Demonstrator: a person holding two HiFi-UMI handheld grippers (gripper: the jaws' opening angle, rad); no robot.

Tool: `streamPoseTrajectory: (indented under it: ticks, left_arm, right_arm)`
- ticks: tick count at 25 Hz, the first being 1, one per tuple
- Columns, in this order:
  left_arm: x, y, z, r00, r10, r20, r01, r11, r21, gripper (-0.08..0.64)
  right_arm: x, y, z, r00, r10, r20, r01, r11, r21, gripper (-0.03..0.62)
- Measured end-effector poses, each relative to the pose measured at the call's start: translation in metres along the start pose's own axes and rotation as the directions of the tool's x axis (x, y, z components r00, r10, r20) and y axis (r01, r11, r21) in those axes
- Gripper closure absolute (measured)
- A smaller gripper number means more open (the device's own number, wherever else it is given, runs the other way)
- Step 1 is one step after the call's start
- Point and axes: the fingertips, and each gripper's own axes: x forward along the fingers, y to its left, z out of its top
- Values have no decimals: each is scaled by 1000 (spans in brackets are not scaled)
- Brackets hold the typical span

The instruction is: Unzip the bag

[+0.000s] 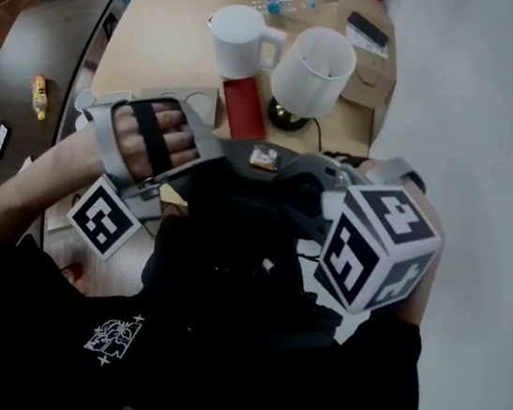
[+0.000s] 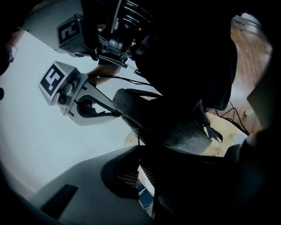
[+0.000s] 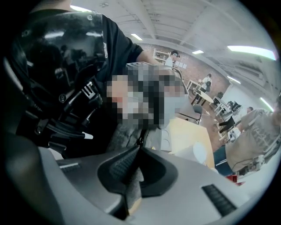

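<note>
Between both grippers, against the person's black shirt [image 1: 49, 331], sits the dark, soft bag [image 1: 229, 262]. The right gripper [image 3: 138, 151] is clenched on a fold of its grey felt-like fabric. The left gripper [image 2: 137, 176] pinches a thin dark cord [image 2: 138, 147] hanging from it. Beyond the jaws, a wooden table [image 1: 167, 35] carries a white jug [image 1: 237, 40], a white-shaded lamp [image 1: 313, 70] and a flat red booklet [image 1: 242, 107].

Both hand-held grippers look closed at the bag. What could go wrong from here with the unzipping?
1. The left hand-held gripper seems to pinch only a thin dark cord from the bag; it may slip out under a pull.
2. The right hand-held gripper holds just a fold of grey fabric; if that gives, the bag may follow the pull instead of opening.
</note>
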Motion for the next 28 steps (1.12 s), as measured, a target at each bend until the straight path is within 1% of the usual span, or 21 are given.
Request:
streamPoseTrajectory:
  ticks: [4,6,10,14,17,22,24,25,28]
  left_arm:
    - [1,-3,-15,999,-17,-49,14,999,-49,557]
    - [2,-7,-23,998,-18,-65,12,996,-85,557]
    - [3,-14,-32,996,9,-84,-23,984,-174,557]
    - [7,-23,-40,994,34,-106,-59,967,-247,557]
    - [10,-28,-41,994,35,-105,-63,960,-272,557]
    - [11,-35,-44,993,38,-107,-70,948,-312,557]
    - [11,-37,-46,993,52,-102,-84,936,-342,557]
    - [10,-38,-47,993,63,-97,-94,926,-365,557]
    - [12,-44,-51,992,92,-90,-123,884,-452,557]
  right_arm:
    - [-8,-7,-10,999,-36,-12,36,999,28,574]
    - [-11,-10,-14,998,-55,-21,56,998,39,574]
    - [-17,-15,-19,995,-90,-35,92,994,63,574]
    - [-25,-15,-30,991,-127,-31,130,985,118,574]
    - [-32,-14,-35,988,-153,-33,156,977,143,574]
    - [-41,-12,-41,983,-179,-47,184,971,155,574]
    - [-43,-13,-42,982,-186,-41,191,968,166,574]
    - [-43,-14,-42,982,-188,-34,191,967,170,574]
    - [-45,-15,-46,981,-194,-14,193,962,191,574]
